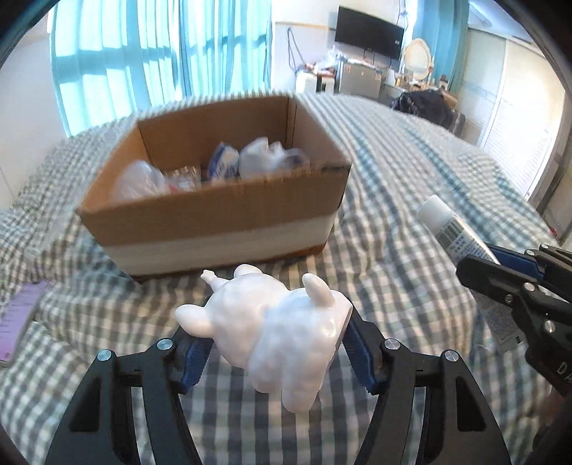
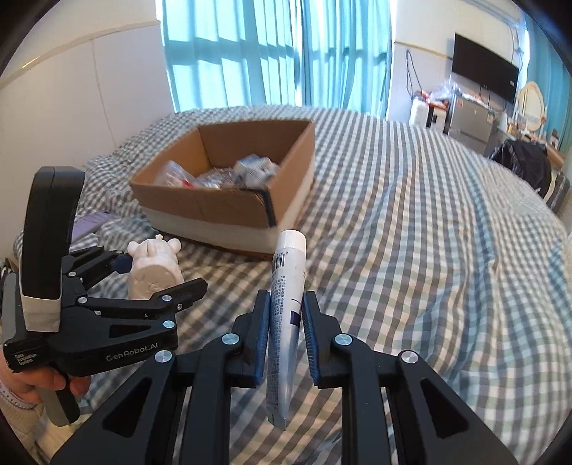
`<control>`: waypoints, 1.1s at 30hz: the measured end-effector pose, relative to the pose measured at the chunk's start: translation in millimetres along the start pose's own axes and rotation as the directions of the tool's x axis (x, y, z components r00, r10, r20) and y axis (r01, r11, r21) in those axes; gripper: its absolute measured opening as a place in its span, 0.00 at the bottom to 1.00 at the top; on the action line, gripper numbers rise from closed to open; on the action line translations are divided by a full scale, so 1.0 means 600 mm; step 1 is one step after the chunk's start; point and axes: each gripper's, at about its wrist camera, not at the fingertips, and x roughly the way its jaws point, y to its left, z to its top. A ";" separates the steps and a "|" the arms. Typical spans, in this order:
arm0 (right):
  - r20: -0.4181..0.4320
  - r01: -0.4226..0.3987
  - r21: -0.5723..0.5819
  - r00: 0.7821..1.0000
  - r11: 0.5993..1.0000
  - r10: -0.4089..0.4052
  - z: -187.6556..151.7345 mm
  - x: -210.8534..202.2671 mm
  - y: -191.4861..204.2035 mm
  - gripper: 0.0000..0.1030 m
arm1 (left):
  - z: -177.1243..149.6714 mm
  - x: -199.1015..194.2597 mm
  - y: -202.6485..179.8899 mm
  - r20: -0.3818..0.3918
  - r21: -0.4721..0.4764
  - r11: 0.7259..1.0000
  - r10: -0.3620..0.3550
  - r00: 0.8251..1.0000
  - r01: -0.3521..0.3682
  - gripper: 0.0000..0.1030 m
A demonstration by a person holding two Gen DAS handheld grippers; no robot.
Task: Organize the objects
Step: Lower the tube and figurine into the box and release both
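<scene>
My left gripper [image 1: 275, 339] is shut on a white animal figurine [image 1: 279, 322] and holds it above the checked bedspread, just in front of an open cardboard box [image 1: 214, 229]. The figurine also shows in the right wrist view [image 2: 153, 268], between the left gripper's fingers [image 2: 178, 289]. My right gripper [image 2: 286, 314] is shut on a white tube with a barcode [image 2: 286, 300], cap pointing forward; the tube also shows in the left wrist view [image 1: 454, 229]. The box [image 2: 228, 211] holds several plastic-wrapped items [image 1: 250, 161].
The checked bedspread [image 2: 411, 250] covers the whole bed. A purple flat object [image 1: 21, 318] lies at the left edge. A TV [image 1: 368, 32], mirror and cluttered dresser stand beyond the bed's far end. Blue curtains hang behind.
</scene>
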 end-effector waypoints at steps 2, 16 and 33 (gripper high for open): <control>0.028 0.007 -0.024 1.000 1.000 -0.006 0.011 -0.024 0.015 0.17 | 0.007 -0.027 0.000 0.030 0.007 1.000 0.001 1.000 -0.001 0.66; 0.201 -0.028 -0.150 0.978 0.988 0.059 0.128 -0.123 0.099 0.17 | 0.090 -0.152 0.029 0.218 0.005 0.997 0.073 0.973 -0.076 0.66; 0.189 -0.091 -0.132 0.975 0.987 0.116 0.296 0.043 0.085 0.17 | 0.241 -0.063 0.135 0.254 -0.049 0.986 0.168 0.953 -0.161 0.66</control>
